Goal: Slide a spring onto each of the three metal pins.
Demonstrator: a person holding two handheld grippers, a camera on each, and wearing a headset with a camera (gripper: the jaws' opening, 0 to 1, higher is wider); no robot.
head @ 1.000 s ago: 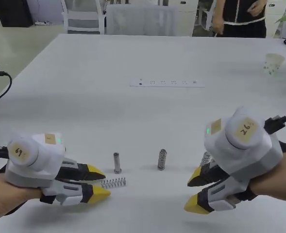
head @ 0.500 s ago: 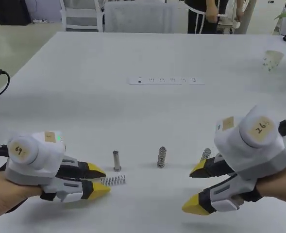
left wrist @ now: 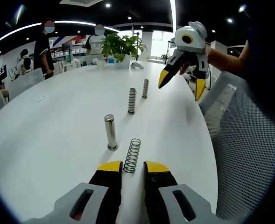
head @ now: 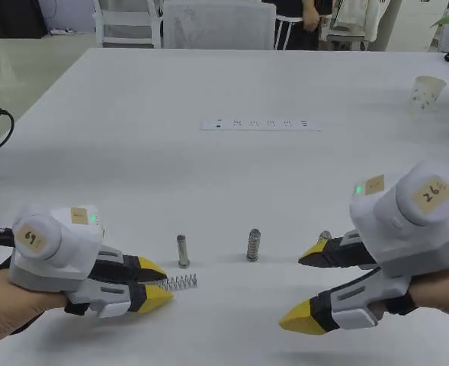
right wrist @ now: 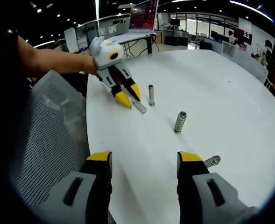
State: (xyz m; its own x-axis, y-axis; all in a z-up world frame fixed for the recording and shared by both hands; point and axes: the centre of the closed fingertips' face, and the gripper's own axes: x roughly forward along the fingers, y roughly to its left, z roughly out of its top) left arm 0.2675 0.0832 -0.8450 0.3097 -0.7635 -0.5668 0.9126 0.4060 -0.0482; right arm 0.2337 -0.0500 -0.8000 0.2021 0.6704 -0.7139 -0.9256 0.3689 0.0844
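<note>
A loose spring (head: pixel 178 284) is seen lying flat on the white table (head: pixel 133 152), just in front of the bare pin (head: pixel 182 251), which stands upright at the left end of a row of three. The middle pin (head: pixel 254 235) is sheathed in a coil. The third pin (head: pixel 325 236), likewise sleeved, is partly hidden behind the upper jaw of the right tool (head: pixel 294 292).

The left tool (head: pixel 161 285) is held low over the table at the near left, its yellow-tipped jaws pointed along the loose spring. In the left gripper view the jaws of this tool (left wrist: pixel 133 167) are parted by a narrow gap, and the near end of the spring (left wrist: pixel 132 155) is lodged in that gap. Whether the coil is touched by either tip cannot be told, and it is not pinched. The bare pin (left wrist: pixel 110 132) is found just beside the spring's far end, a little to one side.

The right tool is spread wide and nothing is held in it. In the right gripper view its jaws (right wrist: pixel 144 158) are set well apart, with the third pin (right wrist: pixel 212 161) just beside one tip and the middle pin (right wrist: pixel 179 122) further ahead.

Farther back on the table a power strip (head: pixel 260 125) lies flat, and a paper cup (head: pixel 427 90) stands near the far right edge.
</note>
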